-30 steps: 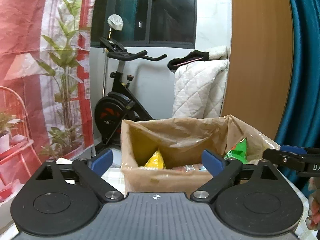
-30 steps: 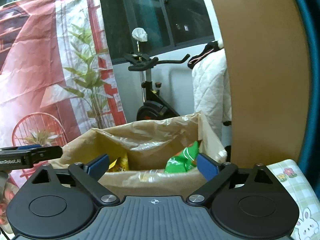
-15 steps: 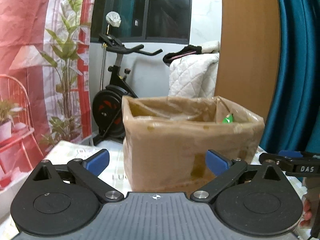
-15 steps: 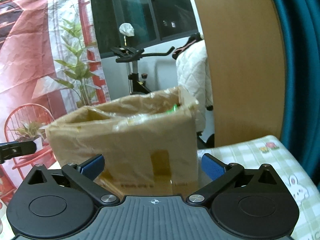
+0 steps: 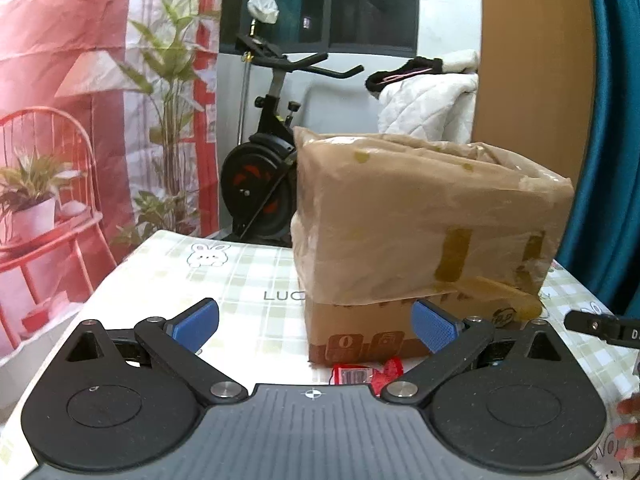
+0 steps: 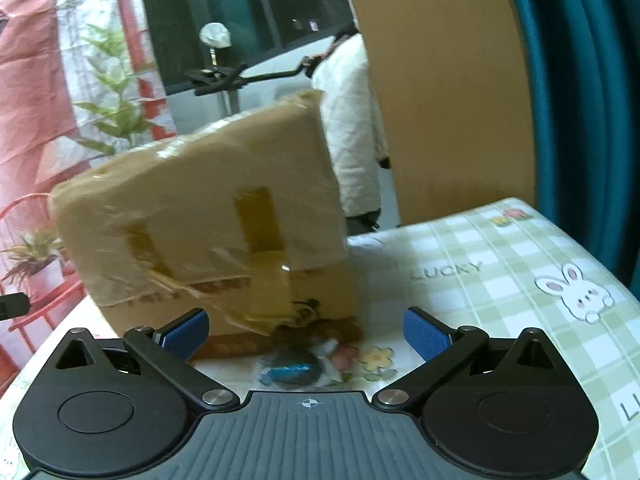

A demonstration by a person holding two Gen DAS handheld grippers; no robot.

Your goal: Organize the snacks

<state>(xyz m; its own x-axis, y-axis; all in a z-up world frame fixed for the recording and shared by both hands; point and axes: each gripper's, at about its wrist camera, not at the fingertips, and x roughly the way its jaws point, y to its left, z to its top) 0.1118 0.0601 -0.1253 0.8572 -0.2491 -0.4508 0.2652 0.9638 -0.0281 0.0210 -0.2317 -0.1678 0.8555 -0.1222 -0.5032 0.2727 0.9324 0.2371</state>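
A brown cardboard box (image 5: 420,240) wrapped in tape and plastic stands on the checked tablecloth (image 5: 240,280); its inside is hidden from this low angle. It also shows in the right wrist view (image 6: 208,232). My left gripper (image 5: 316,322) is open and empty, low over the table in front of the box. A red snack wrapper (image 5: 360,374) lies on the cloth between its fingers. My right gripper (image 6: 306,332) is open and empty. A dark blue wrapped snack (image 6: 296,372) lies between its fingers, in front of the box.
The tablecloth (image 6: 500,280) extends right of the box. An exercise bike (image 5: 264,184), a red chair with a plant (image 5: 36,208), a white quilt (image 5: 428,104) and a wooden panel (image 5: 532,52) stand behind the table. A teal curtain (image 5: 612,120) hangs at the right.
Both grippers have dropped from above the box rim to table level. The snacks inside the box have gone out of sight, and loose wrappers on the cloth have come into view.
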